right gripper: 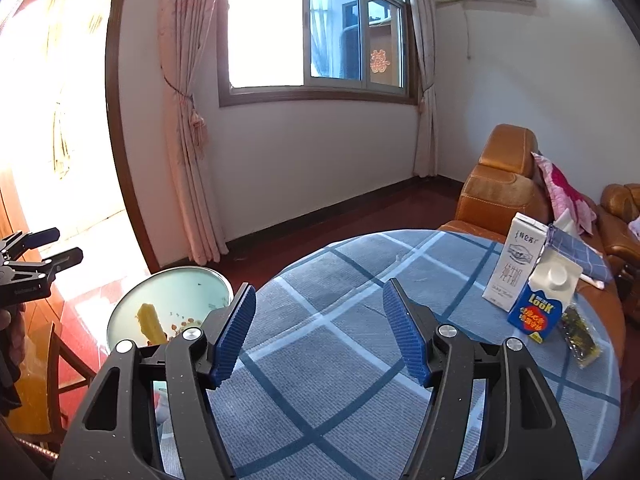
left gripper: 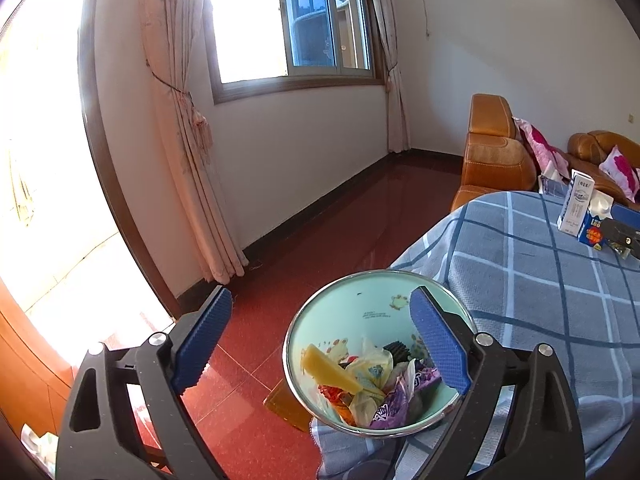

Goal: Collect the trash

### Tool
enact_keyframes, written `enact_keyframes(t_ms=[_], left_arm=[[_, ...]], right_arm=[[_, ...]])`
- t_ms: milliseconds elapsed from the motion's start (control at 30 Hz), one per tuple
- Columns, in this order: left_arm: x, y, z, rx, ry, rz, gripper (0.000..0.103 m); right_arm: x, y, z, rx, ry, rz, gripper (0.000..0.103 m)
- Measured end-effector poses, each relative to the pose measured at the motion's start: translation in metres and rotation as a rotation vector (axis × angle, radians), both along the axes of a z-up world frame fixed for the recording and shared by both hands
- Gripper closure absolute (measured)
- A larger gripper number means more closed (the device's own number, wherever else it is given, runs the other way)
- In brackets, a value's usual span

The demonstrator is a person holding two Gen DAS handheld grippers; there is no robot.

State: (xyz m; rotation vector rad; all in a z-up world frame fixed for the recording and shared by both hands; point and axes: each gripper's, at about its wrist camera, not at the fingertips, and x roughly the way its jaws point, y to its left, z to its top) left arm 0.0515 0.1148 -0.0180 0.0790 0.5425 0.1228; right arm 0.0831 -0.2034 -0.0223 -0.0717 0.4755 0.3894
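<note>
The left gripper (left gripper: pixel 320 344) has its jaws spread wide with nothing between them, hovering at the lower middle of its frame over the bin (left gripper: pixel 436 280), which sits by the table (left gripper: pixel 520 280) edge and holds wrappers (left gripper: pixel 372 384). The right gripper (right gripper: pixel 320 332) is released too, its jaws parted over bare cloth at the frame's centre. The remaining trash stands well apart at the right of that frame: a white carton (right gripper: pixel 512 260), a blue carton (right gripper: pixel 540 304) touching it, and a dark packet (right gripper: pixel 580 336) just beside (flat, probably slippery). A clumsy grab at one carton would likely topple its neighbour; the bin, overhanging the floor, could tip if nudged.
</note>
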Motion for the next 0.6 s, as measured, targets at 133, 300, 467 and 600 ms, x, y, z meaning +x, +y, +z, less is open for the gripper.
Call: enact_keyframes(t_ms=[133, 300, 467, 600], left_arm=[[-0.0014, -0.001, 0.0028, 0.005, -0.009, 0.001, 0.01], [-0.0026, -0.0003, 0.0032, 0.006, -0.014, 0.0, 0.01], [-0.0035, -0.0007, 0.0023, 0.007, -0.012, 0.003, 0.01], [-0.0032, -0.0004, 0.0021, 0.012, -0.012, 0.005, 0.01]], right_arm=[[-0.0031, -0.001, 0.0009, 0.002, -0.008, 0.0, 0.035], [-0.0041, -0.0029, 0.0011, 0.005, -0.006, 0.001, 0.035], [-0.0053, -0.0035, 0.0006, 0.004, -0.007, 0.001, 0.033], [-0.0059, -0.0041, 0.0007, 0.004, -0.008, 0.0, 0.033]])
